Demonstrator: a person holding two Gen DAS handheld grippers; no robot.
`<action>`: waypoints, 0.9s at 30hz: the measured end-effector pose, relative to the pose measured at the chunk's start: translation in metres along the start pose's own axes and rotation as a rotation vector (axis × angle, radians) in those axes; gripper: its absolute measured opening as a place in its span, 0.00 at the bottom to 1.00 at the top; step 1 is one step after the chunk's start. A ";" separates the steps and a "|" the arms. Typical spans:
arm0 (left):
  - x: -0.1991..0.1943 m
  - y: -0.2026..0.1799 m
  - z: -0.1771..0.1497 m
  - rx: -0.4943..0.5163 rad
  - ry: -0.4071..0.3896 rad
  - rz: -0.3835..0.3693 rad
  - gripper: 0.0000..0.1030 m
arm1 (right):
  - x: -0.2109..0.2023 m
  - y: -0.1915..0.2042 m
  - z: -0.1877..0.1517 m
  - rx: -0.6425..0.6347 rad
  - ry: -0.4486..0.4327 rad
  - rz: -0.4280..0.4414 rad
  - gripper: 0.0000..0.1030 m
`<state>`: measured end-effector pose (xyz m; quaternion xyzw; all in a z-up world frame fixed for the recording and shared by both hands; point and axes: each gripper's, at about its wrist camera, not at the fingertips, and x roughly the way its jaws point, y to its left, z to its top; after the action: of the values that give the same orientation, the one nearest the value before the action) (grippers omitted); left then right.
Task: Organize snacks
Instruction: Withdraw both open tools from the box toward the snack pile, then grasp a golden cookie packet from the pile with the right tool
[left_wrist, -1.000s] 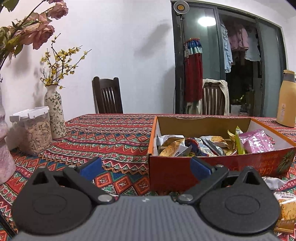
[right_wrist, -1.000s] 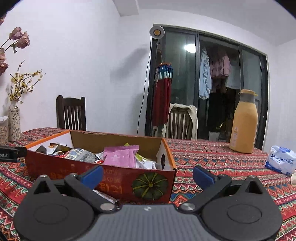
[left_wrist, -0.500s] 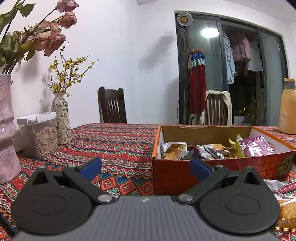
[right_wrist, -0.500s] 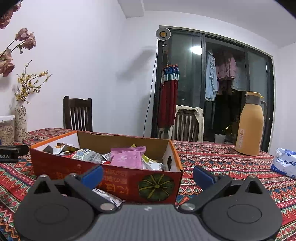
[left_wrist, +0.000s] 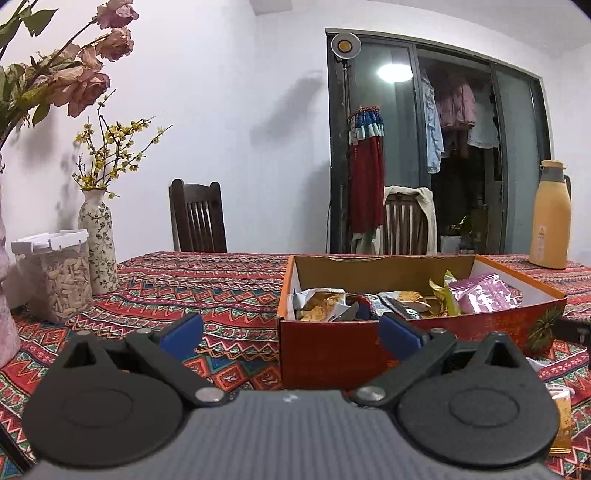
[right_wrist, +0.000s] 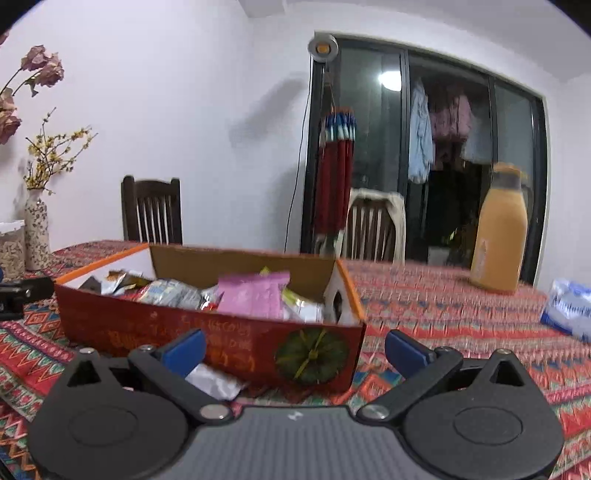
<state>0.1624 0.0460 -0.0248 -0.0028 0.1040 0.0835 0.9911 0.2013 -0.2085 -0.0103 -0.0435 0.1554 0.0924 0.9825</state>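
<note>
Snack packets (left_wrist: 402, 302) fill the red cardboard box (left_wrist: 332, 350) mid-tabletop (left_wrist: 221, 284); loose packet (right_wrist: 214, 382) lies against its near wall. Left hand-held gripper (left_wrist: 290, 332) and right hand-held gripper (right_wrist: 295, 345) both gape wide, empty, just before the box.

My left feed's sharp, right one's motion-smeared; ceiling light reflection (left_wrist: 394, 70) glares off the glass, fisheye corners go dark.
</note>
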 end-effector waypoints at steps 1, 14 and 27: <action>0.000 0.001 0.000 -0.003 0.001 -0.009 1.00 | -0.002 0.001 -0.001 0.010 0.013 0.008 1.00; -0.001 0.006 -0.001 -0.034 0.009 -0.033 1.00 | -0.003 0.031 -0.014 0.076 0.212 0.032 0.77; 0.002 0.008 -0.001 -0.046 0.034 -0.030 1.00 | 0.014 0.040 -0.018 0.038 0.355 0.032 0.60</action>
<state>0.1623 0.0541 -0.0265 -0.0287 0.1186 0.0709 0.9900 0.2015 -0.1695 -0.0344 -0.0381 0.3290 0.0958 0.9387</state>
